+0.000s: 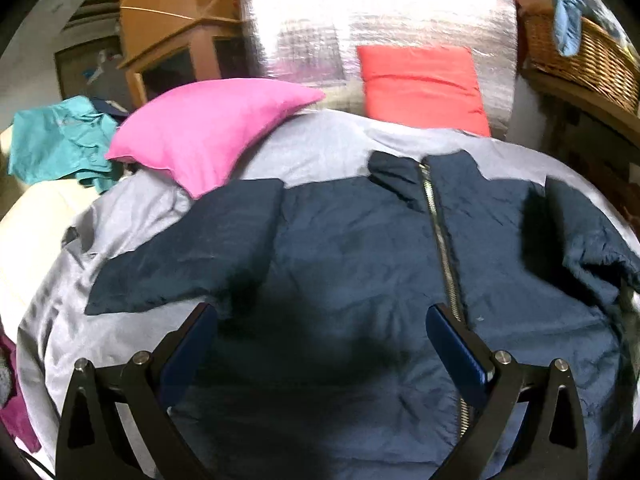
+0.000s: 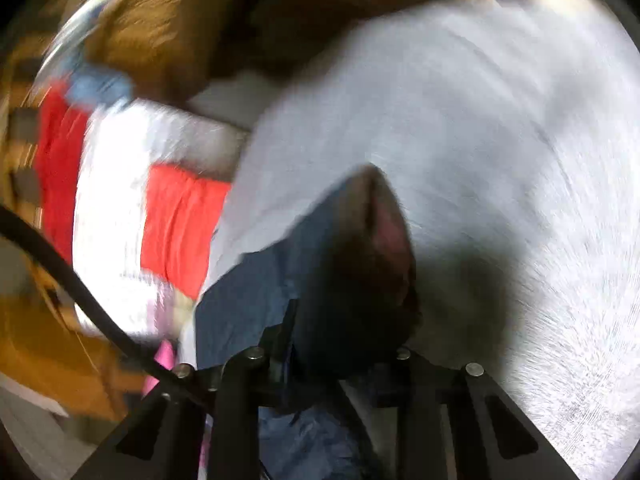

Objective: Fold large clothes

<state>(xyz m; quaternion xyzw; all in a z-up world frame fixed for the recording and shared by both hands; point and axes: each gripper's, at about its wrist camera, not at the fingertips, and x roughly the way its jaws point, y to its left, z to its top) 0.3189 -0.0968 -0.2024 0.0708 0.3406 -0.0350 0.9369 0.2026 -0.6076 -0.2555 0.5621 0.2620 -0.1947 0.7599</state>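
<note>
A dark navy jacket [image 1: 360, 248] lies spread front-up on a pale grey sheet [image 1: 320, 148] covering a bed; its metal zipper [image 1: 442, 240] runs closed down the middle, the collar points toward the far end, and a short sleeve reaches out flat to each side; the fabric is wrinkled but shows no fold across the body.

The left gripper [image 1: 322, 332] hovers low over the jacket's lower half; its two blue-padded fingers [image 1: 456, 344] stand wide apart with nothing between them, and its shadow falls on the cloth below.

The right wrist view is heavily blurred; the right gripper [image 2: 328, 364] appears closed on a bunch of the navy fabric, which rises in a peak directly ahead of its fingers, with a reddish-pink inner lining showing at the tip; which part of the jacket this is cannot be told for sure, though it looks like a sleeve or an edge lifted off the sheet.

Beyond the jacket sit a pink pillow [image 1: 208, 128] and a red cushion [image 1: 420, 84]; a teal garment [image 1: 60, 140] lies at the far left, and a wicker basket [image 1: 580, 56] stands to the right.

Judging from this, the folding is at its very start; the jacket is laid out and perhaps one edge is being brought inward; sleeves and body remain to be folded.
</note>
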